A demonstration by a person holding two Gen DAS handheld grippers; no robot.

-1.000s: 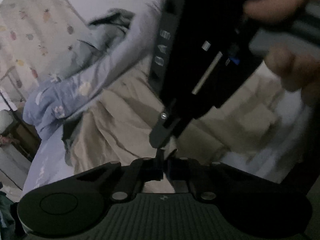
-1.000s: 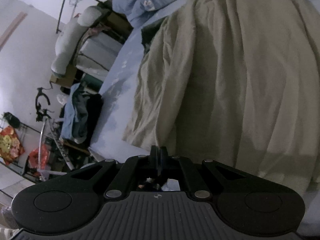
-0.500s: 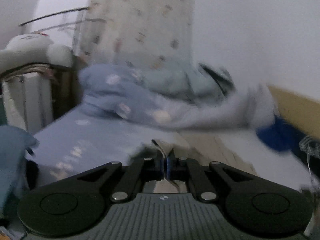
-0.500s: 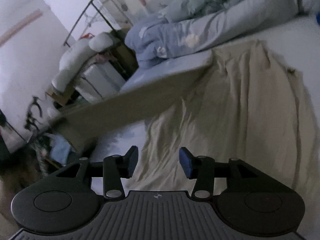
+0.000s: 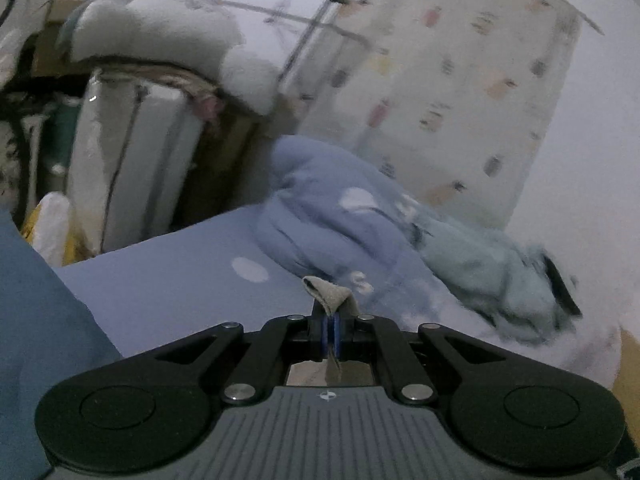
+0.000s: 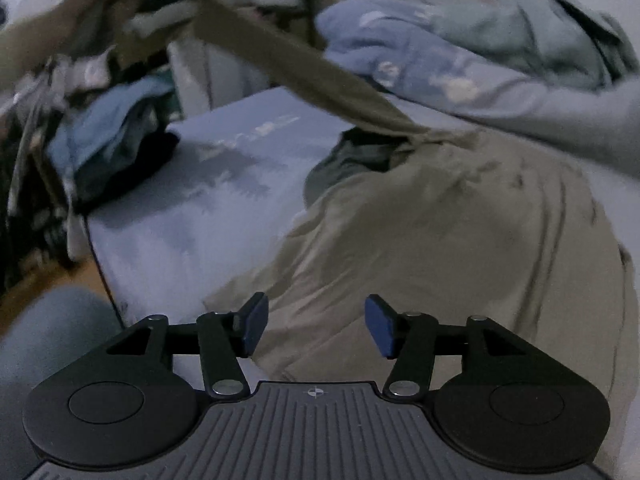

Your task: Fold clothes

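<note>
A beige garment lies spread on the blue bed sheet. One part of it is pulled up and stretched taut toward the upper left. My left gripper is shut on a beige tip of that garment, which sticks up between the pads. My right gripper is open and empty, hovering just above the garment's near edge. The left gripper itself does not show in the right wrist view.
A crumpled blue duvet and a pale green cloth lie at the bed's far side. A pile of clothes sits past the bed's left edge. A white padded stack and a patterned curtain stand behind.
My right gripper has opened and let go of the garment, then dropped lower over it. My left gripper has swung up and to the left, pulling the garment's edge with it.
</note>
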